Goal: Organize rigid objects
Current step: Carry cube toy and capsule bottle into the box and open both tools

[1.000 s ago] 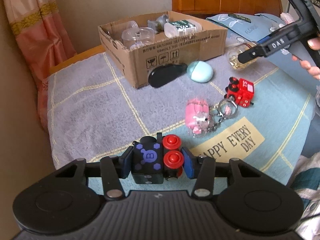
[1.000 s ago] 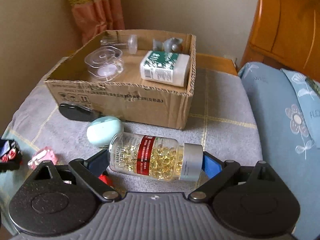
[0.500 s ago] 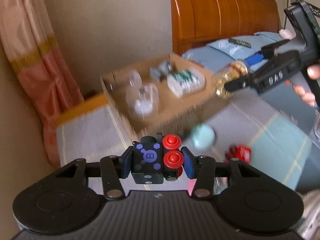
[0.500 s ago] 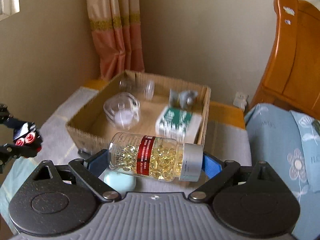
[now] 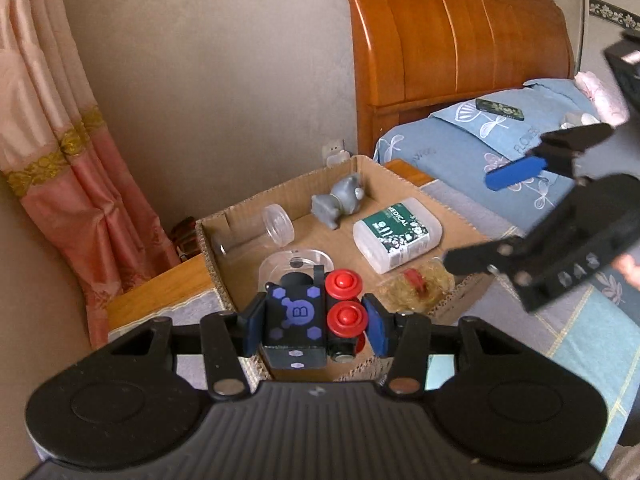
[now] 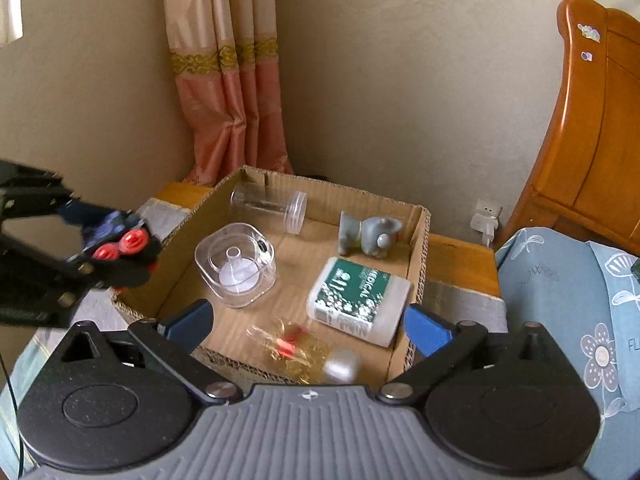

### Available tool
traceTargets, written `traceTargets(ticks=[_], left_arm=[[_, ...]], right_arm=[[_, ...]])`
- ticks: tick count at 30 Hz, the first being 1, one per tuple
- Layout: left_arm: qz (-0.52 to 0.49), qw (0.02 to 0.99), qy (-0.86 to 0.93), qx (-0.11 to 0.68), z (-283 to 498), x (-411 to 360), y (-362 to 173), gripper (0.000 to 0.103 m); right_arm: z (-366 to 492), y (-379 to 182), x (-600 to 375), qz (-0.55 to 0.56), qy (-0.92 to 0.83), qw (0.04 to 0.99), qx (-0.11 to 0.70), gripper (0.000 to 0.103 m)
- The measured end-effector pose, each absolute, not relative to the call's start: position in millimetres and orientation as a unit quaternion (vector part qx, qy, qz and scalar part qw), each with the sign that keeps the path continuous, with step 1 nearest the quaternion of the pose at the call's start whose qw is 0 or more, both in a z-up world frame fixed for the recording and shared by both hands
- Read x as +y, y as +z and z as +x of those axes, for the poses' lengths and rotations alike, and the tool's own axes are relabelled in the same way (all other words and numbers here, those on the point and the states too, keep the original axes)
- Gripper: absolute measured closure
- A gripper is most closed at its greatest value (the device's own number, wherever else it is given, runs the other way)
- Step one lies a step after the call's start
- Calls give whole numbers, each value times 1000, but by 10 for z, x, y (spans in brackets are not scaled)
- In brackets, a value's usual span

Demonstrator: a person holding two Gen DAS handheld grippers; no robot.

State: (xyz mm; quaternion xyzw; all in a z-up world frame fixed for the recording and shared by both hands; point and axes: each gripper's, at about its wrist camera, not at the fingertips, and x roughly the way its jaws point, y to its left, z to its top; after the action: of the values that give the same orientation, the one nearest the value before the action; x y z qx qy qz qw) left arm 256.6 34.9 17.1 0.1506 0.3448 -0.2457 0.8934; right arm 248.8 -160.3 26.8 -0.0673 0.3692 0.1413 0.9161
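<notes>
Cardboard box (image 6: 418, 240) holds pill bottle (image 6: 308, 354); right gripper (image 6: 308, 326) opening, empty; left gripper (image 5: 314, 322) pinching toy block (image 5: 296, 320).

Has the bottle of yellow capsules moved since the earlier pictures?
Yes. The capsule bottle has left the right gripper, whose jaws are opening, and now appears blurred inside the cardboard box, beside the white medical container.

The capsule bottle (image 6: 304, 352) is a motion-blurred smear at the box's (image 6: 420, 240) six o'clock; its label is unreadable. In the left view the toy (image 5: 312, 316) hides the clear case's (image 5: 296, 258) near half. The right gripper (image 5: 500, 208) is cut off at three o'clock.
</notes>
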Motion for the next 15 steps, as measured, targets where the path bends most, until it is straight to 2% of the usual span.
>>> traceTargets(ticks=[3, 5, 6, 7, 15], left_arm=[[149, 892, -247, 347, 2604, 307, 130, 52], [148, 892, -248, 346, 2605, 295, 129, 28], [147, 894, -248, 343, 2595, 292, 132, 13], [146, 898, -246, 334, 2560, 295, 143, 10], [150, 903, -240, 324, 2398, 332, 215, 10]], right_arm=[[2412, 236, -1627, -73, 140, 915, 373, 0], [2351, 226, -1645, -71, 141, 914, 373, 0], [2320, 225, -1654, -70, 143, 914, 372, 0], [2283, 228, -1662, -70, 146, 915, 370, 0], [1991, 312, -1638, -86, 167, 920, 345, 0]])
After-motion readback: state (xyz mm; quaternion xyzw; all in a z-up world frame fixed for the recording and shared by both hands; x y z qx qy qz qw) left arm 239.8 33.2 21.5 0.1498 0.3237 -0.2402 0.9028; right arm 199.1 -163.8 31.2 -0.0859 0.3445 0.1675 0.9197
